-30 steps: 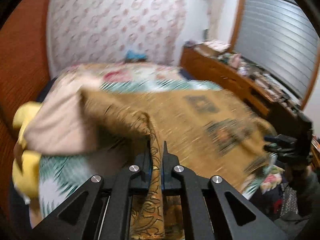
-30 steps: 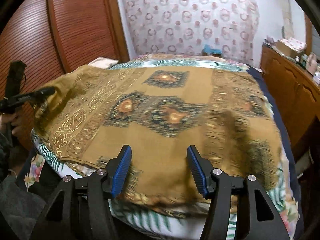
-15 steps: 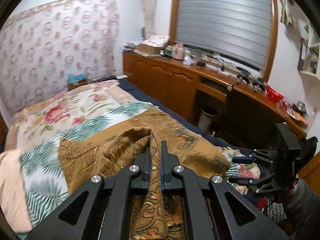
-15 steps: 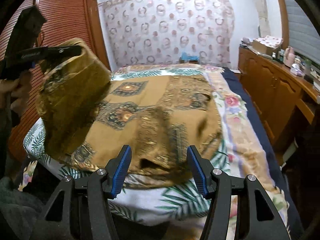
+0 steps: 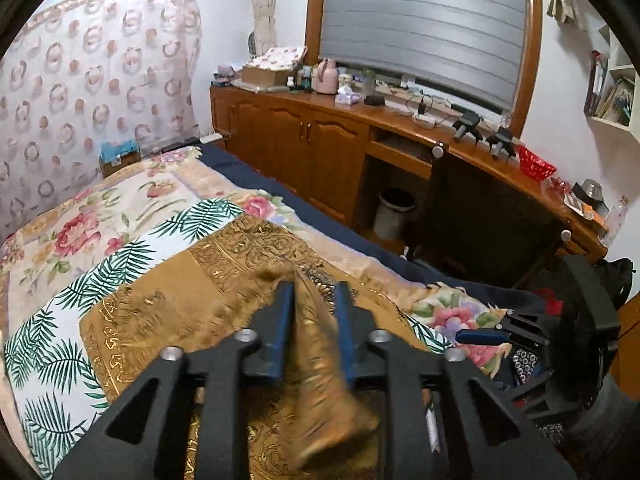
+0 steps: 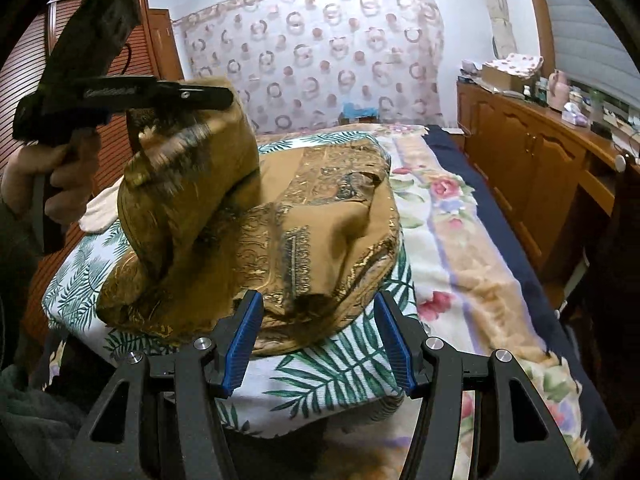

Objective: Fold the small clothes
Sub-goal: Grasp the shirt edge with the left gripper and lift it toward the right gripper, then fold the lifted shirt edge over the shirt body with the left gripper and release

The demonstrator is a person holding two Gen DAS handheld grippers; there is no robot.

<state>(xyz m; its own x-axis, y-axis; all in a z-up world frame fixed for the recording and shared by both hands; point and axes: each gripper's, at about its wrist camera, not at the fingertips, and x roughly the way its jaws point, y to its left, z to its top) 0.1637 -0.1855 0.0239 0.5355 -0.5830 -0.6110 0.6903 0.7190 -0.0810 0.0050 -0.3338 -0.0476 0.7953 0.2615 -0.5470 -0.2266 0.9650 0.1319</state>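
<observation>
A mustard-brown patterned cloth (image 6: 320,216) lies bunched on the bed, on a white palm-leaf sheet (image 6: 320,372). In the left wrist view my left gripper (image 5: 314,292) has its jaws parted, and a blurred fold of the cloth (image 5: 320,360) hangs loose between them. The right wrist view shows the left gripper (image 6: 216,96) raised at upper left with the cloth's lifted corner (image 6: 188,184) draped below it. My right gripper (image 6: 318,344) is open and empty at the bed's near edge, just short of the cloth. It also shows at the right of the left wrist view (image 5: 480,336).
A floral bedspread (image 6: 452,240) covers the bed. A long wooden cabinet (image 5: 320,152) with clutter on top runs along the bed's right side under a shuttered window. A small bin (image 5: 394,212) stands in its recess. A red louvred wardrobe (image 6: 24,60) is at left.
The left gripper has swung the cloth corner over toward the right side of the bed, and its jaws have now parted. The cloth has gone from spread flat to bunched. The right gripper stays open.
</observation>
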